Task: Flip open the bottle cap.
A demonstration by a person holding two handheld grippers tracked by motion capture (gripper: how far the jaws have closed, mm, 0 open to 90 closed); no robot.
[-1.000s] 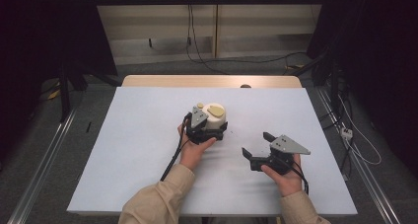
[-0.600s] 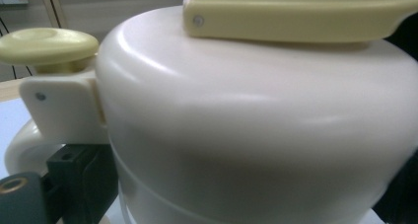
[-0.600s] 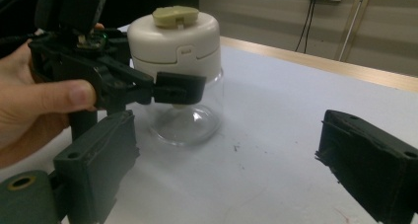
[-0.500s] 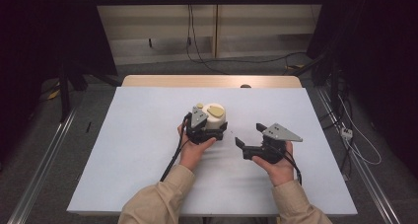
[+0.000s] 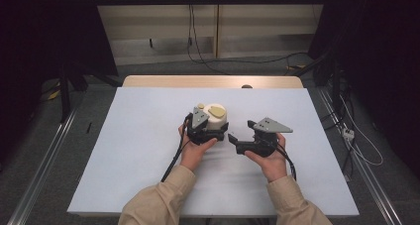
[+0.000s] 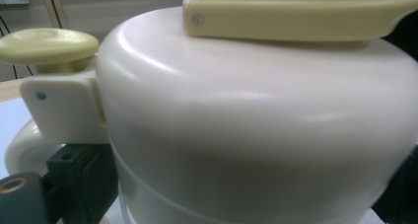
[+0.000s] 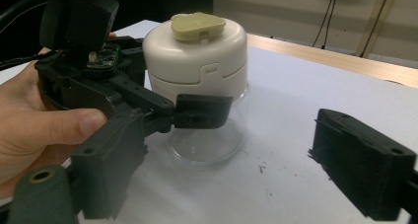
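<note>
A jar with a clear glass body and a cream-white lid stands at the middle of the table. The lid carries a pale yellow flap and a round yellow knob. My left gripper is shut on the jar, one black jaw pressed to the glass in the right gripper view. The lid looms very close in the left gripper view. My right gripper is open just right of the jar, its jaws pointing at it. Between its spread jaws I see the jar and bare table.
The white table top has a wooden strip along its far edge. Free room lies left, right and in front of the jar. Metal rails run on the floor at both sides, and cables trail at the right.
My right gripper has moved left and forward, from well right of the jar to close beside it. The left gripper and the jar have stayed put.
</note>
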